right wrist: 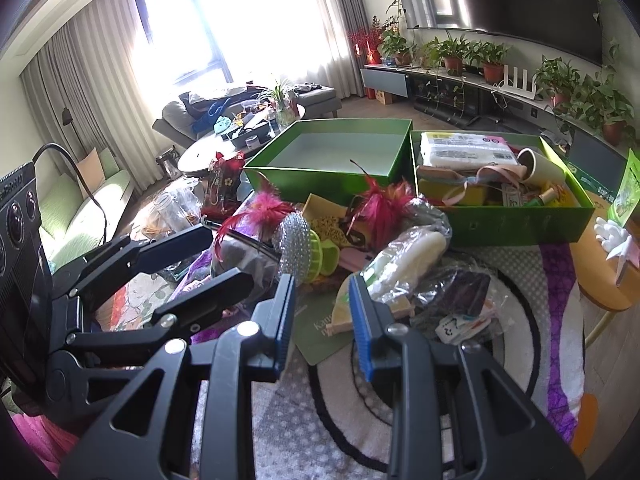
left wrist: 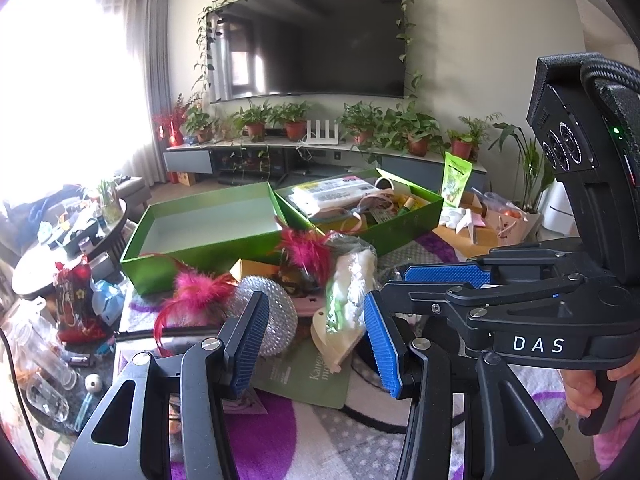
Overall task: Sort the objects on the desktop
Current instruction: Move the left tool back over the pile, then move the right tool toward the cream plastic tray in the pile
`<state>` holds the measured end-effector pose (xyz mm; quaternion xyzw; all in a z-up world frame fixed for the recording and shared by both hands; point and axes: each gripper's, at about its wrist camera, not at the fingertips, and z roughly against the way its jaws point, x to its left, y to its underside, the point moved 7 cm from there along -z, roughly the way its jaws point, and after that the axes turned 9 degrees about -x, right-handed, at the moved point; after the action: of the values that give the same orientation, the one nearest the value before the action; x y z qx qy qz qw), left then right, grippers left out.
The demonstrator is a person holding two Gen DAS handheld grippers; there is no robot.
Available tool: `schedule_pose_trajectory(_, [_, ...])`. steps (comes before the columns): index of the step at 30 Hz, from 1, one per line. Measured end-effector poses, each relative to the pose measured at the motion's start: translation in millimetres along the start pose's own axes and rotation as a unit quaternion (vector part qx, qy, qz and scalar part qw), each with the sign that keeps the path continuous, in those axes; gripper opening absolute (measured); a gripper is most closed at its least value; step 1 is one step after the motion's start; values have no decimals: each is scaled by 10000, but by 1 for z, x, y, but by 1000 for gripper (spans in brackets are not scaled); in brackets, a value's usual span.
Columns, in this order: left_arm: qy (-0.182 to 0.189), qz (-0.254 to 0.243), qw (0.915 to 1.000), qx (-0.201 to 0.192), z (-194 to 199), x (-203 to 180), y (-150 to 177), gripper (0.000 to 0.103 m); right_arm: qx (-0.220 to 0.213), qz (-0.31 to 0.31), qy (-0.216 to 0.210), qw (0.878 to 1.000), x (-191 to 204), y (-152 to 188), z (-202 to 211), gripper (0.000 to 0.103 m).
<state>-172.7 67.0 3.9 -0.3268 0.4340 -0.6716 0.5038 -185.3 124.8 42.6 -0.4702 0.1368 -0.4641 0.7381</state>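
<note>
Before my claws, two open green cardboard boxes point(right wrist: 332, 178) stand side by side: left one bare inside, right box point(right wrist: 516, 216) packed. Loose pink feather ornaments point(right wrist: 384, 208) and a silver studded ball point(left wrist: 266, 320) lie just beside them.

Home living room. Big wall-mounted TV point(left wrist: 308, 36) with vines trailing round it, low media console point(left wrist: 320, 156) lined with potted plants point(left wrist: 294, 118). Grey sofa point(right wrist: 224, 106) under a curtained window point(right wrist: 224, 20), round coffee table point(right wrist: 224, 148) piled with clutter, patterned rug point(right wrist: 500, 320) on wood floor.
</note>
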Motion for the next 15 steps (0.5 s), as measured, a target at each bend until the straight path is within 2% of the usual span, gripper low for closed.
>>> schedule_pose_trajectory(15, [133, 34, 9992, 367, -10, -16, 30, 49, 325, -226, 2, 9992, -17, 33, -4, 29])
